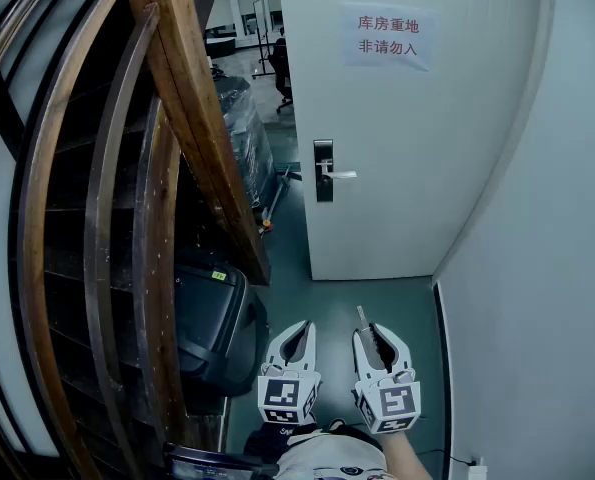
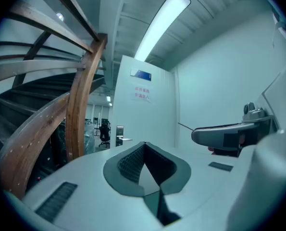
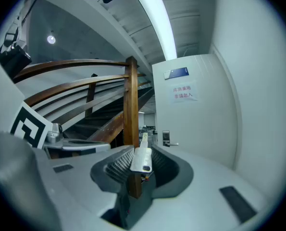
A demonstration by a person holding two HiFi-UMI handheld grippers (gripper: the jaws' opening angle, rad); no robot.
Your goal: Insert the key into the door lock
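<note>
The white door (image 1: 417, 148) stands ahead, ajar, with a dark lock plate and silver handle (image 1: 324, 171) on its left edge. The lock also shows small in the left gripper view (image 2: 119, 131) and in the right gripper view (image 3: 166, 137). My right gripper (image 1: 375, 334) is low in the head view, far short of the door, and is shut on a flat silver key (image 3: 143, 154). The key's blade (image 1: 362, 317) points towards the door. My left gripper (image 1: 299, 330) hangs beside it, shut with nothing between its tips (image 2: 143, 144).
A curved wooden stair railing (image 1: 192, 118) fills the left side. A black case (image 1: 212, 318) sits on the floor under it, close to my left gripper. A white wall (image 1: 537, 298) runs along the right. A paper notice (image 1: 387, 36) is stuck on the door.
</note>
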